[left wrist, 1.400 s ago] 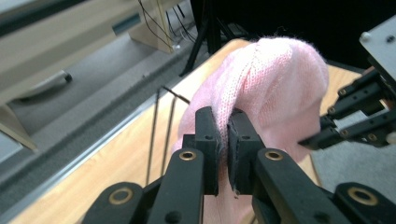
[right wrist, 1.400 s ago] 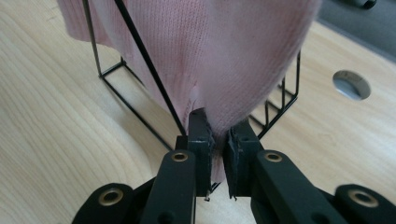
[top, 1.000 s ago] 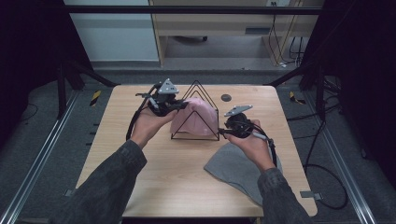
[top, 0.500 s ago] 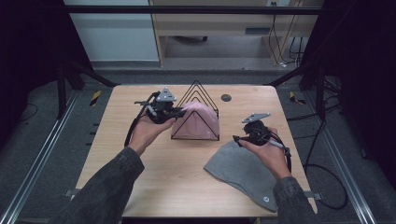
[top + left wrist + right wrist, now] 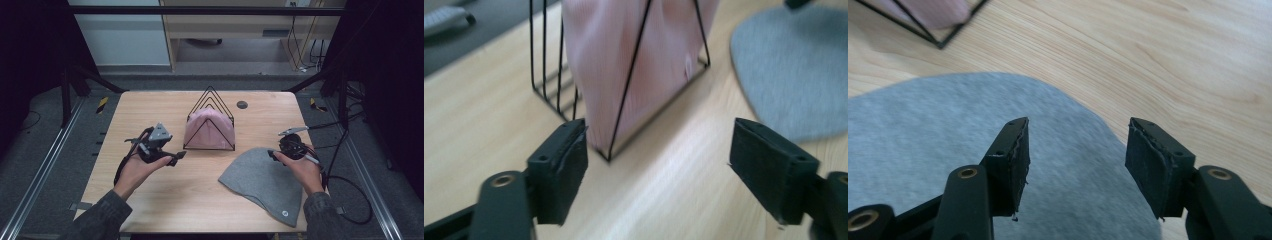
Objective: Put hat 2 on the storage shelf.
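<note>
wooden table [image 5: 200,195] on a dark floor, black wire rack [image 5: 210,102] at its middle with a pink cloth [image 5: 209,131] draped inside it, grey beanie [image 5: 265,185] lying flat on the near right part. left gripper [image 5: 175,156] sits left of the rack, its jaws have just been opening, now wide with nothing between them, rack corner and pink cloth just ahead in the left gripper view. right gripper [image 5: 274,154] is over the beanie's top edge, jaws just closed a little, half apart, not pinching the fabric.
</note>
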`<state>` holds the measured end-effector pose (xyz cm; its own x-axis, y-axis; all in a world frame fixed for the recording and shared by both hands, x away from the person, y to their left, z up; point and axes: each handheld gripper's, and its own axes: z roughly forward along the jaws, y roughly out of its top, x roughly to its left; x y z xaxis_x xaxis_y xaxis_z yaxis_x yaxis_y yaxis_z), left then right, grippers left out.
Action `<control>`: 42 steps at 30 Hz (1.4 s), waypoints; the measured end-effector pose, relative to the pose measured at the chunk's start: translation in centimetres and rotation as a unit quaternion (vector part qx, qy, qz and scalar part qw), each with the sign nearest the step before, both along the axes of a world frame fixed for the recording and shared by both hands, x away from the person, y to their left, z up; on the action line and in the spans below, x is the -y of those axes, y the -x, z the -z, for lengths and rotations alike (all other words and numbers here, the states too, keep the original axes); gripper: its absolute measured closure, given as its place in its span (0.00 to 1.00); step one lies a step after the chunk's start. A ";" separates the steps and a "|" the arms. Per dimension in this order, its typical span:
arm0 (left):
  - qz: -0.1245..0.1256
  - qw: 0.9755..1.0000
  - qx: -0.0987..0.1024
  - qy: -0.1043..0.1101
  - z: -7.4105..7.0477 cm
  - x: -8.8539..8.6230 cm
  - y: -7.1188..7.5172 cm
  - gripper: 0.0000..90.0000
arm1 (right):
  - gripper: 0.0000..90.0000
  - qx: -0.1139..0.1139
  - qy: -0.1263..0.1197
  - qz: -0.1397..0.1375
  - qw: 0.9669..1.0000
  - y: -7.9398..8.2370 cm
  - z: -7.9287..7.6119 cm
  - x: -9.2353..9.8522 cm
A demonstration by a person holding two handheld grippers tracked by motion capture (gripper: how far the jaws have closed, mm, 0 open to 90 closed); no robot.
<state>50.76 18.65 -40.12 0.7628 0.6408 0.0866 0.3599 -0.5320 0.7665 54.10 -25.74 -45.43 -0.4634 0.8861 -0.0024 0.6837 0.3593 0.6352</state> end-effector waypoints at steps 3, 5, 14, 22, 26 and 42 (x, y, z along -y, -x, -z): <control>-0.008 1.000 -0.014 -0.007 1.8 -1.5 1.0 0.18 | 0.48 -0.011 0.004 0.007 1.000 -0.6 0.7 0.6; -0.017 1.000 -0.016 -0.008 2.8 -2.5 1.6 0.17 | 0.48 -0.018 0.007 0.009 1.000 -0.9 1.0 0.8; -0.044 0.998 -0.038 -0.032 4.9 -5.5 5.0 0.16 | 0.46 -0.037 0.000 0.036 0.999 -1.4 1.8 1.5; -0.063 0.997 -0.032 -0.043 5.0 -6.7 6.0 0.15 | 0.47 -0.042 0.012 0.036 0.998 -1.0 2.3 1.7; -0.069 0.996 -0.031 -0.044 4.9 -7.0 5.9 0.15 | 0.50 -0.050 0.012 0.034 0.998 -0.7 2.9 1.8; -0.080 0.995 -0.037 -0.043 5.2 -7.8 5.3 0.15 | 0.95 -0.017 0.002 -0.036 0.999 2.0 1.0 0.6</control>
